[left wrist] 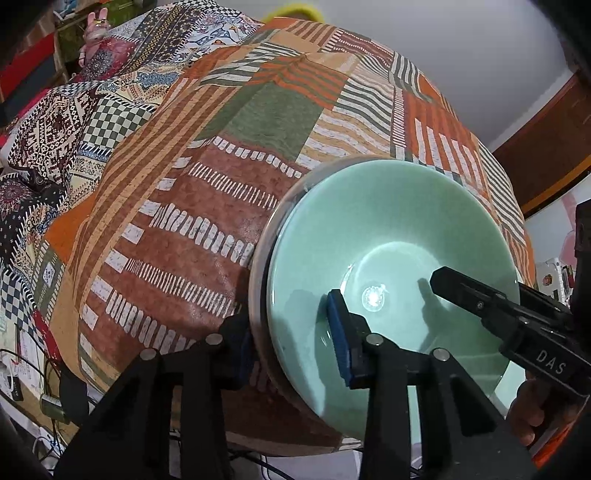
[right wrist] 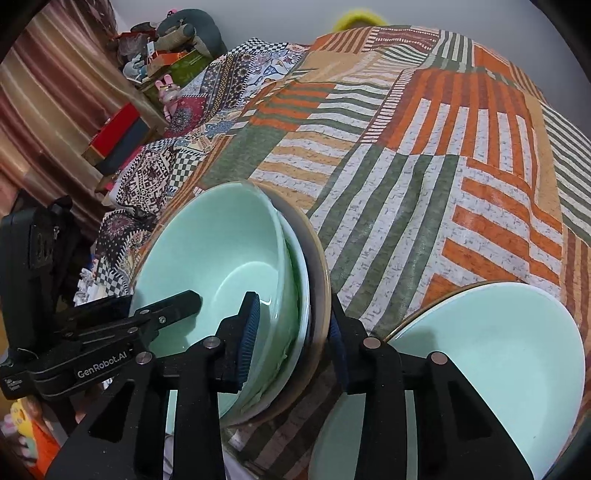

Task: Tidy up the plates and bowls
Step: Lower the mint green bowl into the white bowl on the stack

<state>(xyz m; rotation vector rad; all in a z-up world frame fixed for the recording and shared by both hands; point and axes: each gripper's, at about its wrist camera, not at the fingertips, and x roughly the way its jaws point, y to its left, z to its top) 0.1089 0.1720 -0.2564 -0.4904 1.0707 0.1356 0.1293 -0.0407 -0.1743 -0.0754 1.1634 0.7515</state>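
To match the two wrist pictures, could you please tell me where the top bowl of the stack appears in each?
Left wrist: the top bowl fills the lower right.
Right wrist: the top bowl sits lower left of centre; another bowl is at lower right.
Shared landmark: the pink rabbit toy, upper left in both.

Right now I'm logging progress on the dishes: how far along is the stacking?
Done: a green bowl sits nested on a plate. In hand: the left gripper and right gripper straddle that stack's rims from opposite sides; a firm grip is unclear. Left: another bowl sits separately on the patterned cloth.
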